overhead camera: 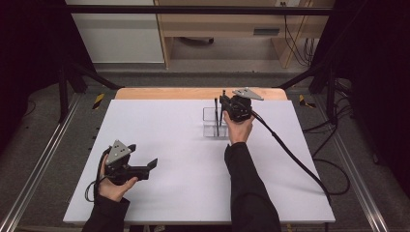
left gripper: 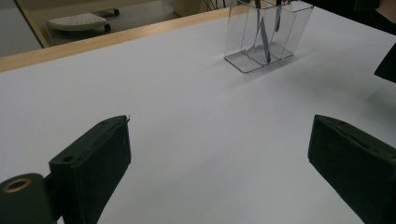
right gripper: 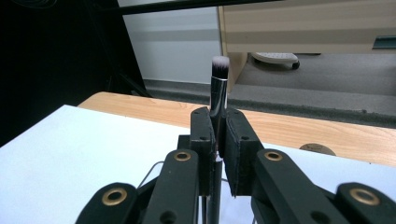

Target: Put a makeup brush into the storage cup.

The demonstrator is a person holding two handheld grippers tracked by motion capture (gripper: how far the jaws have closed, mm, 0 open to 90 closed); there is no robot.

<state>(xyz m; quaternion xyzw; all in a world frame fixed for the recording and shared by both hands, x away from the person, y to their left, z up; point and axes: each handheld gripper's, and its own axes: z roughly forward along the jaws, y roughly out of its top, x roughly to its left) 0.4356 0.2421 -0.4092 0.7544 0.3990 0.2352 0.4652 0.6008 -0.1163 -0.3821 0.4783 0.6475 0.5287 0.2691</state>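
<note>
Black jaws of the right gripper [right gripper: 218, 140] are seen closed on the handle of a makeup brush [right gripper: 218, 86], which is held upright with its pale bristle tip uppermost. The grip is placed low on the handle, presumably so the brush can be lowered or lifted straight, end first. Directly beneath and beside it, a clear plastic organizer [overhead camera: 212, 123] with several compartments is stood on the white table [overhead camera: 193, 183]; at least one more dark brush [left gripper: 265, 37] is held inside. Which compartment is meant for the gripped brush cannot be told. Well apart, near the table's front left, the left gripper [overhead camera: 145, 166] is kept idle, jaws wide apart, nothing between them.
</note>
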